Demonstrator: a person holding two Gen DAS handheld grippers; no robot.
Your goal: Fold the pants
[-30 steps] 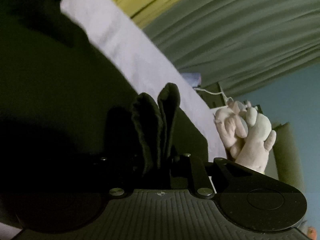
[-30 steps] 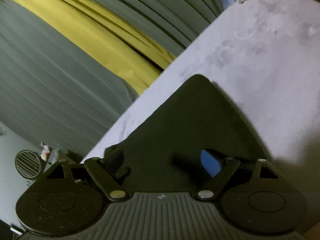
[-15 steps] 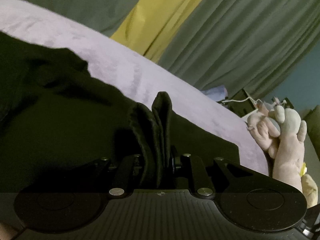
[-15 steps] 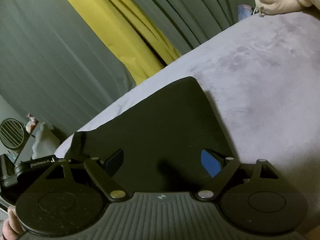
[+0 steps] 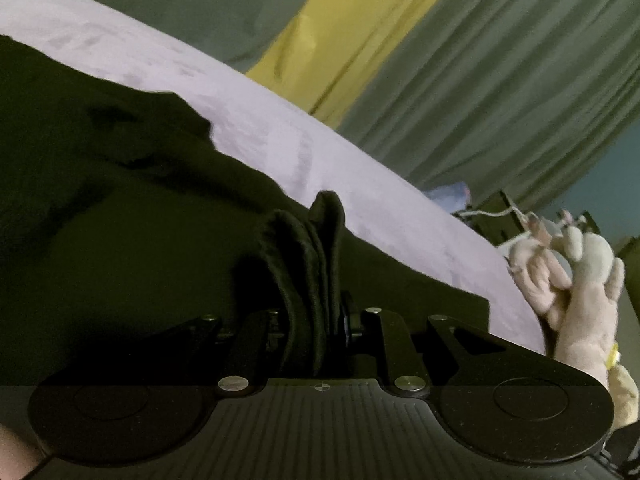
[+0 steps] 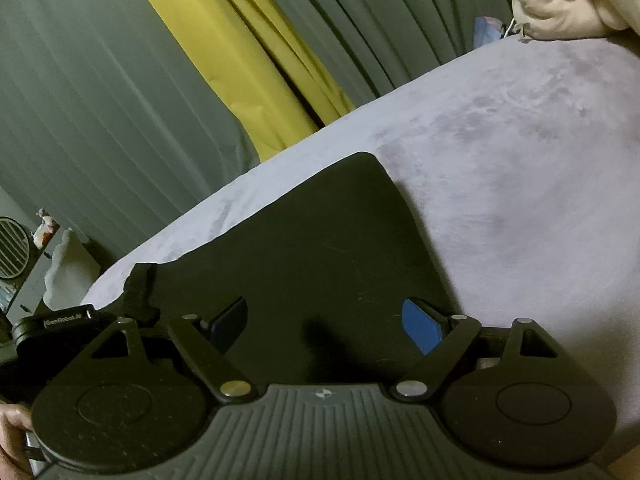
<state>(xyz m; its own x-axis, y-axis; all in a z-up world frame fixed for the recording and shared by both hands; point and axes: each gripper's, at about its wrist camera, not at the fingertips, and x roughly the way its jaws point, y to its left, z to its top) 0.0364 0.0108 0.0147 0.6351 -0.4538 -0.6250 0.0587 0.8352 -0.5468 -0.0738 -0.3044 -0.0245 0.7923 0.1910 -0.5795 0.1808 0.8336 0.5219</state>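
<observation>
The black pants (image 5: 132,216) lie spread on a pale lilac bed cover (image 5: 280,148). My left gripper (image 5: 316,320) is shut on a bunched fold of the pants (image 5: 308,248), which sticks up between its jaws. In the right wrist view the pants (image 6: 320,248) lie flat with one corner pointing away. My right gripper (image 6: 326,320) is open and empty just above the cloth, its blue pads (image 6: 420,330) wide apart. The left gripper's body (image 6: 68,320) shows at the left edge of that view.
Grey-green and yellow curtains (image 6: 224,48) hang behind the bed. A beige plush toy (image 5: 580,280) lies at the bed's right end and shows at the right wrist view's top (image 6: 560,4). A round fan (image 6: 12,248) stands far left.
The left gripper has swung and levelled while still holding the fold, so more of the bed shows. The right gripper has tilted up and drawn back slightly, staying open.
</observation>
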